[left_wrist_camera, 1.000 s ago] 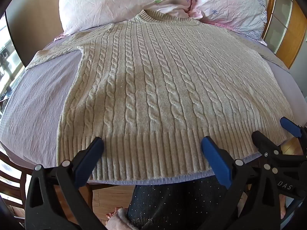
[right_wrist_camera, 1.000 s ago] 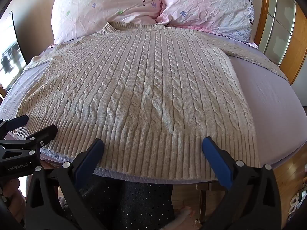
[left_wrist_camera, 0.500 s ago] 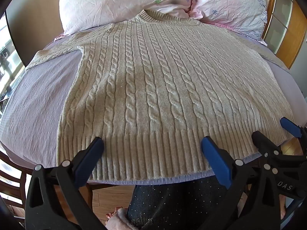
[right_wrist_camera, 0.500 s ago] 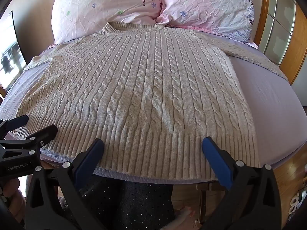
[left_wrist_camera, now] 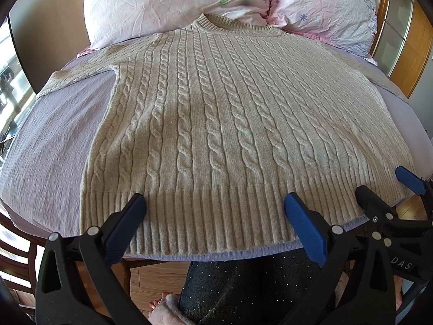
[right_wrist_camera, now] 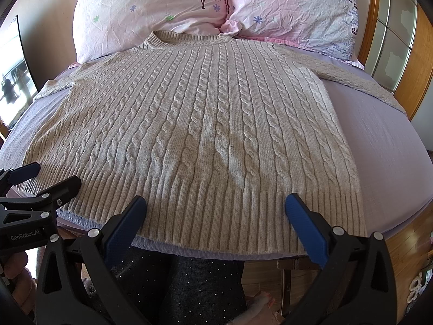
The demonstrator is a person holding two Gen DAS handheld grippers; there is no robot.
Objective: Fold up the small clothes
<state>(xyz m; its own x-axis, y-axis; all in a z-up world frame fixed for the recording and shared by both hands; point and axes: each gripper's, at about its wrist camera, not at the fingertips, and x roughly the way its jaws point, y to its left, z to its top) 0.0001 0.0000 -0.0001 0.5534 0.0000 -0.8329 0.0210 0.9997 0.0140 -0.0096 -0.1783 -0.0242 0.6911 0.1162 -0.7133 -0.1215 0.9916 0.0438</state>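
Observation:
A beige cable-knit sweater (left_wrist_camera: 230, 124) lies flat and face up on a lilac bed, collar toward the pillows, ribbed hem at the near edge; it also shows in the right wrist view (right_wrist_camera: 205, 135). Both sleeves spread out to the sides. My left gripper (left_wrist_camera: 215, 208) is open and empty, hovering just above the hem's left half. My right gripper (right_wrist_camera: 215, 208) is open and empty above the hem's right half. Each gripper shows in the other's view, the right one (left_wrist_camera: 384, 187) at the hem's right corner, the left one (right_wrist_camera: 46, 176) at its left corner.
Two pink floral pillows (right_wrist_camera: 151, 8) lean at the head of the bed. The lilac bedsheet (right_wrist_camera: 379, 140) lies bare on either side of the sweater. A wooden headboard with panels (right_wrist_camera: 400, 40) stands at the right. My legs in dark dotted trousers (left_wrist_camera: 243, 289) stand against the bed's near edge.

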